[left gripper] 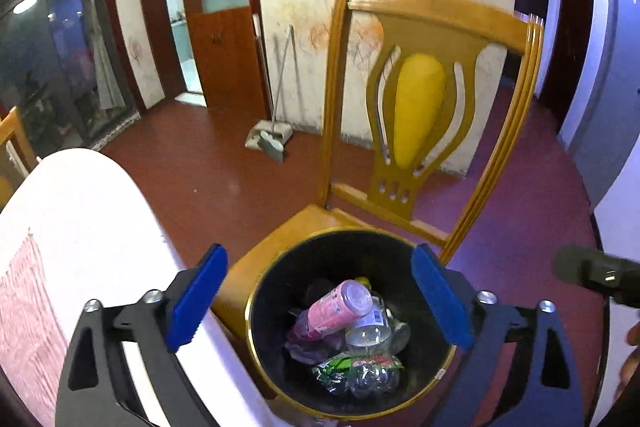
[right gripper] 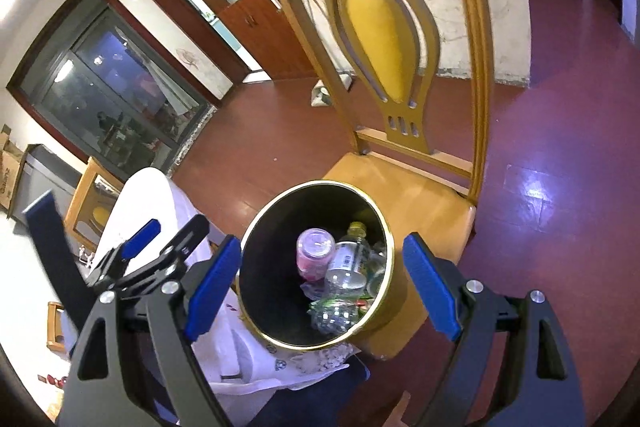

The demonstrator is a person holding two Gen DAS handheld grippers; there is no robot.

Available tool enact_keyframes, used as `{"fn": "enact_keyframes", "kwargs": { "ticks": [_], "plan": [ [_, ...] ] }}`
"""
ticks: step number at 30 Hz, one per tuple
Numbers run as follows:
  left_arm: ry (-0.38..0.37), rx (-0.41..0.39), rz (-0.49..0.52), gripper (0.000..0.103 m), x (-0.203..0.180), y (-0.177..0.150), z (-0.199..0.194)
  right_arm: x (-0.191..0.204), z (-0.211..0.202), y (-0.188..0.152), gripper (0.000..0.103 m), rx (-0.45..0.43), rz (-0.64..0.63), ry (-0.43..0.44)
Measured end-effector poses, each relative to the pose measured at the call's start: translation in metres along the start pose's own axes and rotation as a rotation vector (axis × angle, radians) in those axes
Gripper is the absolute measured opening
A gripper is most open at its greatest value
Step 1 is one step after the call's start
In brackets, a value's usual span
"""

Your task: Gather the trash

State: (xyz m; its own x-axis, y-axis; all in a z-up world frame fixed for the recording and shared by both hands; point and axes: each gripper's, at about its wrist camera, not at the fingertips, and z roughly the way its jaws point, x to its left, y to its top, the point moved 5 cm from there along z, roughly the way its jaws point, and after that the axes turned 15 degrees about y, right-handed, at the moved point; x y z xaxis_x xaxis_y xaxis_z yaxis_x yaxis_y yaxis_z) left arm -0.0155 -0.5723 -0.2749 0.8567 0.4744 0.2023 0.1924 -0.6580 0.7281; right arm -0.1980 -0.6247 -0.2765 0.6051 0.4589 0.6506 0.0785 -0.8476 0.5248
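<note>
- Left gripper: jaws spread wide with nothing between the blue pads; it hangs above the mouth of the bin, and so, by judgement, is placed for dropping rather than for grasping.
- Right gripper: likewise spread wide and empty, poised over the same opening; the left gripper shows at its left side in the right wrist view.
- Trash bin: directly beneath and between the fingers of both grippers, a black round container with a gold rim. It stands on the seat of the wooden chair, probably raised there to bring its mouth level with the table edge.
- Collected trash, inside the bin: a pink bottle lying tilted on top; a clear plastic bottle with a barcode label beside it; a crushed clear bottle with green wrapping lowest and nearest the gripper. The bin appears less than half full.
- White table: left of the left gripper, its edge just beside the bin; a pink mat lies on it.
- Broom and dustpan: far ahead, leaning at the scribbled wall.
</note>
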Motion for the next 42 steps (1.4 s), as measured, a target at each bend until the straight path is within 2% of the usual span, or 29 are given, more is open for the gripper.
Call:
{"fn": "enact_keyframes", "kwargs": {
  "ticks": [7, 11, 18, 21, 26, 33, 42],
  "plan": [
    [0.054, -0.101, -0.092, 0.097, 0.055, 0.013, -0.081, 0.051, -0.004, -0.005, 0.084, -0.042, -0.084, 0.000],
    [0.179, -0.150, -0.155, 0.097, 0.101, 0.014, -0.130, 0.097, -0.016, -0.005, 0.087, -0.093, -0.169, 0.031],
    [0.424, -0.219, -0.284, 0.097, 0.183, 0.004, -0.213, 0.198, -0.036, -0.019, 0.091, -0.149, -0.344, 0.161],
    [0.483, -0.244, -0.331, 0.097, 0.211, -0.005, -0.245, 0.237, -0.044, -0.033, 0.097, -0.157, -0.405, 0.225],
    [0.565, -0.280, -0.399, 0.097, 0.251, -0.023, -0.290, 0.292, -0.045, -0.060, 0.097, -0.131, -0.512, 0.320],
    [0.666, -0.294, -0.469, 0.097, 0.296, -0.055, -0.337, 0.346, -0.032, -0.090, 0.097, -0.096, -0.591, 0.380],
    [0.812, -0.245, -0.597, 0.097, 0.366, -0.104, -0.385, 0.425, -0.025, -0.130, 0.098, -0.079, -0.721, 0.476]
  ]
}}
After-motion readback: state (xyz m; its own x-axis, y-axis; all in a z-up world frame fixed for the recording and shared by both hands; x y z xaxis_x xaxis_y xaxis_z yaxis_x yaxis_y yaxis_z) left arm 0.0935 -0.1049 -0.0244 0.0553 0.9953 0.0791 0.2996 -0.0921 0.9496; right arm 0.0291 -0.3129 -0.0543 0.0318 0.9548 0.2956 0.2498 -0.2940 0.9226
